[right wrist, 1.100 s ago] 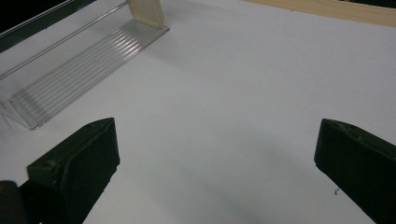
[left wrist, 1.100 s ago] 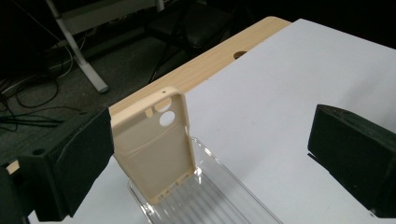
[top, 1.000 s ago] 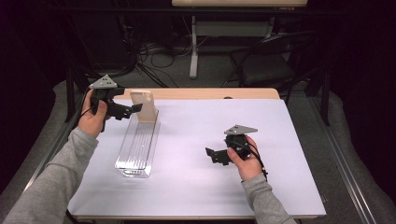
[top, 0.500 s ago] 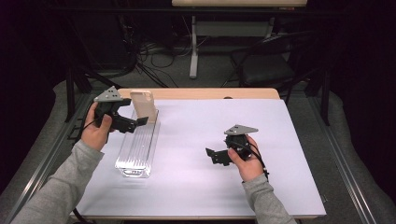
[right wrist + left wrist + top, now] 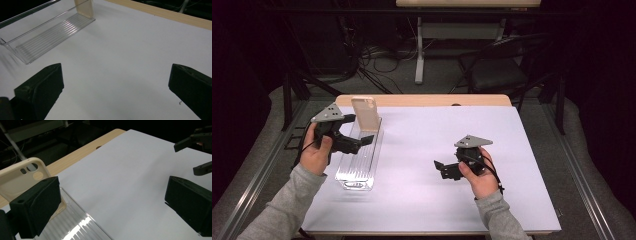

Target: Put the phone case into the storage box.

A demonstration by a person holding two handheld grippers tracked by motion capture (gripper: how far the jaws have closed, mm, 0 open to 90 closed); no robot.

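Clear glossy ribbed plastic tray (image 5: 357, 165); matt cream phone case (image 5: 365, 113), smooth plastic or rubber. Matt white sheet (image 5: 422, 150) covers the pale wooden desk (image 5: 422, 100). Matt black fingers (image 5: 37, 207).

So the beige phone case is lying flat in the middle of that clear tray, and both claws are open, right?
Not quite. The phone case stands upright at the far end of the clear tray, not flat in its middle; the high view shows this. The rest holds: the left claw and the right claw are both open and hold nothing.
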